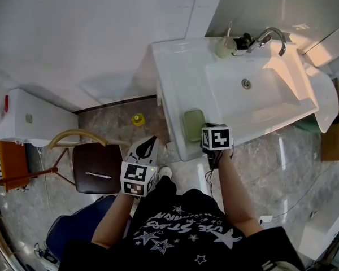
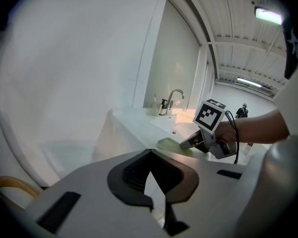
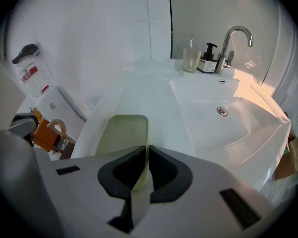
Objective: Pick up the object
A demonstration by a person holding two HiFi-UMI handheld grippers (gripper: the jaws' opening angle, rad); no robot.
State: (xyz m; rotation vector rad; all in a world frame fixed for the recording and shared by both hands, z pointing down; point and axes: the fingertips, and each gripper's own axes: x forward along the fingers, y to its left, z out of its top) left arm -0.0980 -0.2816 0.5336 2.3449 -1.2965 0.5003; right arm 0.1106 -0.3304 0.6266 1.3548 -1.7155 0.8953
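A pale green shallow tray (image 1: 193,124) (image 3: 120,135) lies on the near left corner of the white sink counter (image 1: 175,66). My right gripper (image 1: 206,130) (image 3: 146,150) points steeply down at it and is shut on the tray's right rim, with the thin rim pinched between the pads. The left gripper view also shows the tray (image 2: 170,144), with the right gripper (image 2: 188,144) at its edge. My left gripper (image 1: 148,143) (image 2: 150,152) hangs left of the counter over the floor, its tips together and nothing in them.
A chrome faucet (image 1: 271,35), a cup (image 1: 225,47) and a dark bottle stand at the back of the basin. A brown stool (image 1: 96,165) is below left, a small yellow object (image 1: 138,119) lies on the floor, and a white box (image 1: 28,117) stands at the far left.
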